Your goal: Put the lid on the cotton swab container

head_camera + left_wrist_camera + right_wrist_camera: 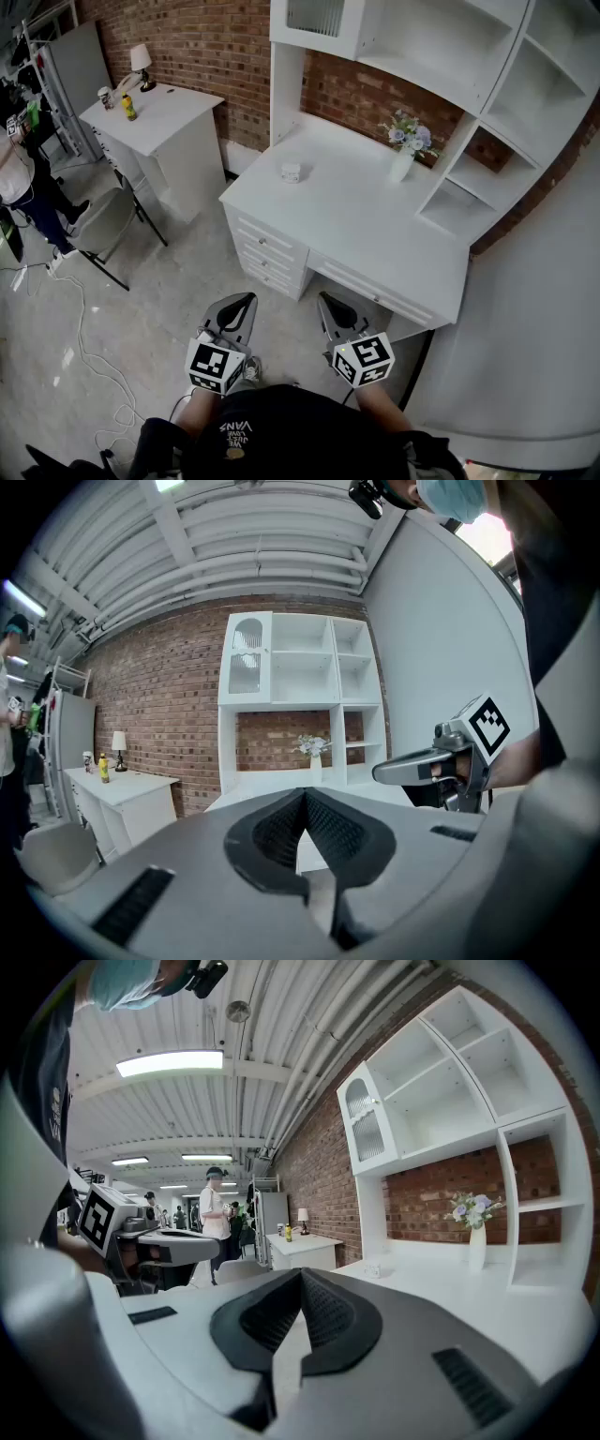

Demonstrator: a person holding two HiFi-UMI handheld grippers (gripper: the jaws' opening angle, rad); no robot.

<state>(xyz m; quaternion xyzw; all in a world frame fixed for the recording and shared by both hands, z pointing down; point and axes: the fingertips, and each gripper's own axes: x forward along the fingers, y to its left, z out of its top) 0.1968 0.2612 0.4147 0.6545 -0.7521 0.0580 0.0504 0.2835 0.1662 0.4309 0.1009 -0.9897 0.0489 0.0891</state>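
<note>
A small white cotton swab container (pixel 292 172) sits on the white desk (pixel 375 234) toward its far left; it shows as a tiny box (pixel 373 1270) in the right gripper view. I cannot make out a separate lid. My left gripper (pixel 241 303) and right gripper (pixel 326 302) are held close to my body, over the floor in front of the desk and well short of the container. Both are shut with nothing between their jaws. The left gripper view shows the right gripper (pixel 380 772) beside it.
A vase of flowers (pixel 406 150) stands at the desk's back under the white shelving (pixel 487 103). A second white desk (pixel 155 117) with a lamp (pixel 141 64) and bottles stands to the left, a grey chair (pixel 103 225) before it. Cables (pixel 89 356) trail over the floor. A person (pixel 23 183) stands far left.
</note>
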